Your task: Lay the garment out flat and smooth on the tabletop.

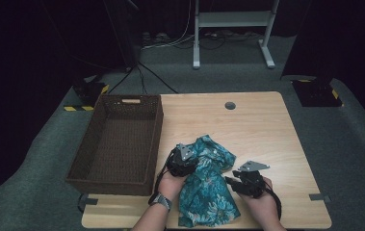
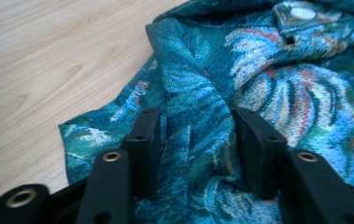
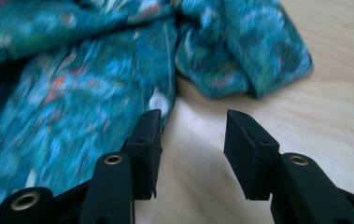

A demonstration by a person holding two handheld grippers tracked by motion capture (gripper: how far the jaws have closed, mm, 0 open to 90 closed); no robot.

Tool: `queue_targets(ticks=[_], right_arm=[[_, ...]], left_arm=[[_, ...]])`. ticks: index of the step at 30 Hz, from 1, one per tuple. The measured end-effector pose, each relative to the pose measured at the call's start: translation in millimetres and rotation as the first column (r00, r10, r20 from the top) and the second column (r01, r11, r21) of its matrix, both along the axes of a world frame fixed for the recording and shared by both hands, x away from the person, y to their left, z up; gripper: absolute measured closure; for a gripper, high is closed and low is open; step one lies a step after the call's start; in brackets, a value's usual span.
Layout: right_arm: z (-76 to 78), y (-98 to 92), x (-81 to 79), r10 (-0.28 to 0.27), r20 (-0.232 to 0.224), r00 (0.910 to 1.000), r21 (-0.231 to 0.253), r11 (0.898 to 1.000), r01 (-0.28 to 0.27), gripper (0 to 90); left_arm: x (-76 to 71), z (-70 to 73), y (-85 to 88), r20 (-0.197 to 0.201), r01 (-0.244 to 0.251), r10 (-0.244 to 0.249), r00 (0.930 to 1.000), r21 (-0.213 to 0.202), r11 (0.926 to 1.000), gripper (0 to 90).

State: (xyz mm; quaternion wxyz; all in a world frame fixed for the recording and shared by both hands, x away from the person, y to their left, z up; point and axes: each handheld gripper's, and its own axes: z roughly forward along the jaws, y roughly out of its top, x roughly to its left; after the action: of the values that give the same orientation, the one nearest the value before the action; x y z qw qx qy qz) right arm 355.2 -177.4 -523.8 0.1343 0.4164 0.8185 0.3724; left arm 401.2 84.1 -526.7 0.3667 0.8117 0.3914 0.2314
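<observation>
A crumpled teal shirt [image 1: 209,185] with a floral print lies at the front middle of the wooden table [image 1: 252,125]. My left gripper [image 1: 194,161] rests on the shirt's left part. In the left gripper view its jaws [image 2: 196,123] stand apart astride a raised fold of the shirt [image 2: 268,79], without pinching it. My right gripper [image 1: 229,181] is at the shirt's right edge. In the right gripper view its jaws [image 3: 192,123] are open over bare wood, the left fingertip beside a white button [image 3: 157,101] on the hem of the shirt [image 3: 72,70].
A dark wicker basket [image 1: 108,180] with nothing in it stands on the table's left part, close to my left hand. A round cable hole [image 1: 229,105] sits near the far edge. Beyond the table are desk legs and cables on grey carpet.
</observation>
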Motion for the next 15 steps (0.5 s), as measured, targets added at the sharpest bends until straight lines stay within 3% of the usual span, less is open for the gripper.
queue_targets(ticks=[5, 8, 12, 13, 14, 15], right_arm=[[-0.1, 7.2, 19.7, -0.042, -0.005, 0.9991, -0.025, 0.999, 0.042, 53.2], [-5.4, 14.4, 28.3, -0.054, -0.018, 0.9984, -0.026, 0.998, 0.053, 47.0], [-8.2, 25.3, 33.9, -0.061, 0.004, 0.9981, -0.058, 0.996, 0.061, 46.2], [-8.1, 30.4, 37.4, -0.075, 0.017, 0.9970, -0.076, 0.994, 0.076, 52.0], [-8.1, 30.4, 37.4, -0.075, 0.017, 0.9970, -0.076, 0.994, 0.076, 52.0], [-8.7, 32.1, 40.3, -0.077, 0.034, 0.9964, -0.081, 0.993, 0.080, 61.2]], left_arm=[[-0.5, -7.4, 0.9, -0.006, 0.018, -0.018, 0.9998, 0.007, 0.9998, 52.2], [0.5, -11.9, 4.1, -0.012, 0.018, -0.018, 0.9998, -0.026, 0.9995, 51.5], [0.5, -13.0, 4.0, -0.013, 0.022, -0.022, 0.9997, -0.027, 0.9994, 51.6], [-0.1, -13.1, 3.6, -0.011, 0.025, -0.025, 0.9996, -0.022, 0.9994, 51.7], [-0.8, -13.4, 3.2, -0.012, 0.025, -0.025, 0.9996, -0.026, 0.9994, 51.7], [-1.3, -13.6, 3.4, -0.011, 0.025, -0.025, 0.9996, -0.030, 0.9992, 51.5]])
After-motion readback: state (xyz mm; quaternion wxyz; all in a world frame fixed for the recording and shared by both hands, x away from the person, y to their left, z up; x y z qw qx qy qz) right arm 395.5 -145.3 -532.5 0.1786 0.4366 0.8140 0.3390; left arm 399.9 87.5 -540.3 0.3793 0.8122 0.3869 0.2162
